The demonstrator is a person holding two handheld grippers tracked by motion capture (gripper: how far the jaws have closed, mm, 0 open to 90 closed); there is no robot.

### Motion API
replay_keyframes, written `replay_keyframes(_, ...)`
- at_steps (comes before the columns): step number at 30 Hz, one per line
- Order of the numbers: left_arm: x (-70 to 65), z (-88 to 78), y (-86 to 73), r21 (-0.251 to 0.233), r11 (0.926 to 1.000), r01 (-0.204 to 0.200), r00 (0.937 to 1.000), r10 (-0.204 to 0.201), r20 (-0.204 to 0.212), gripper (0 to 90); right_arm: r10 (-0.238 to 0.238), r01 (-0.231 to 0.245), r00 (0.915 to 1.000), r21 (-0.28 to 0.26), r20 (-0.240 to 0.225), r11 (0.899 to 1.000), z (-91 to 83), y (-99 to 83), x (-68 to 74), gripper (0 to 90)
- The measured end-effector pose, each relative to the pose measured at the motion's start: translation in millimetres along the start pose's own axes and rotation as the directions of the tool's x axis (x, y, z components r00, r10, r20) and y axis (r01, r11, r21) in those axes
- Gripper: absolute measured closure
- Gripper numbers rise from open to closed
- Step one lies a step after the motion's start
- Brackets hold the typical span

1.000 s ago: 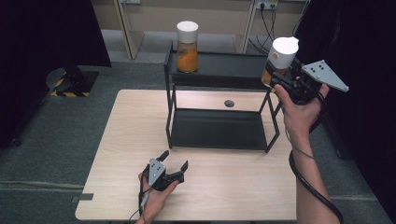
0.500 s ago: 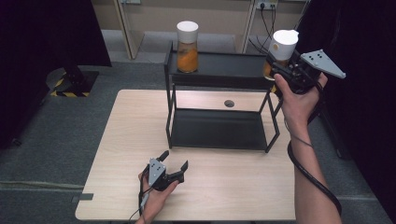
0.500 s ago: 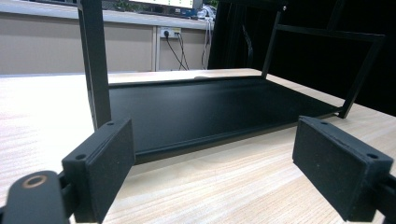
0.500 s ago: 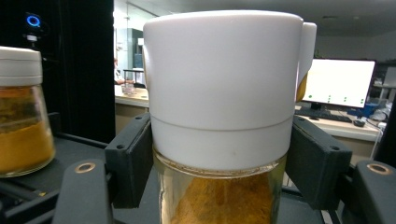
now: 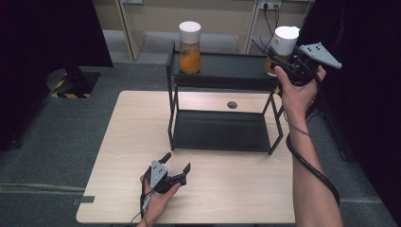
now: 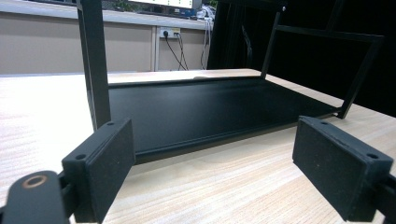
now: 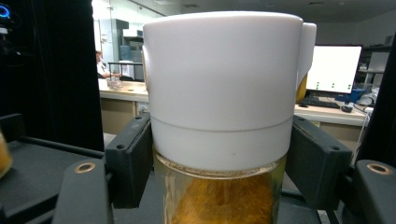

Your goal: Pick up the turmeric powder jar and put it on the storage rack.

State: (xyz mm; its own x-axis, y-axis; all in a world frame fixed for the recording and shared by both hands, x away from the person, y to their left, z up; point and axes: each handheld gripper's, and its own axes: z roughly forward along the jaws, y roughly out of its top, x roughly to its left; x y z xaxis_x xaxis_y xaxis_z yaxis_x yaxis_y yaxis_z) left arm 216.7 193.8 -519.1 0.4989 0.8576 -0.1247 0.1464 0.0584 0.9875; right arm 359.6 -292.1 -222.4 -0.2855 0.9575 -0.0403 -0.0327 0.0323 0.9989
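My right gripper (image 5: 279, 64) held the jar (image 5: 283, 47) upright at the rack's (image 5: 222, 71) right end, jaws pinching it; left gripper (image 5: 177, 168) jaws spread.

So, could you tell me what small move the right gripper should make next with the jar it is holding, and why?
Probably carry the white-lidded glass jar of orange powder a little further over the black metal rack's top shelf and lower it. The right gripper is clamped on the jar just under its lid at the shelf's right end, and a matching jar already stands at the left end.
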Motion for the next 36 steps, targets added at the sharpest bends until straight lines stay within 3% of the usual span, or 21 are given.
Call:
replay_keyframes(19,0.3,0.0,-0.1,0.000,1.0000,-0.001,1.0000,0.001,0.003,12.6,0.013,-0.014,0.9998,0.027,0.015,1.000,25.3,2.7,5.2,30.6)
replay_keyframes(36,0.4,0.1,0.1,0.000,1.0000,-0.002,1.0000,0.002,0.004,12.6,0.041,-0.042,0.9990,0.023,0.017,0.999,31.1,-6.3,5.3,30.6)
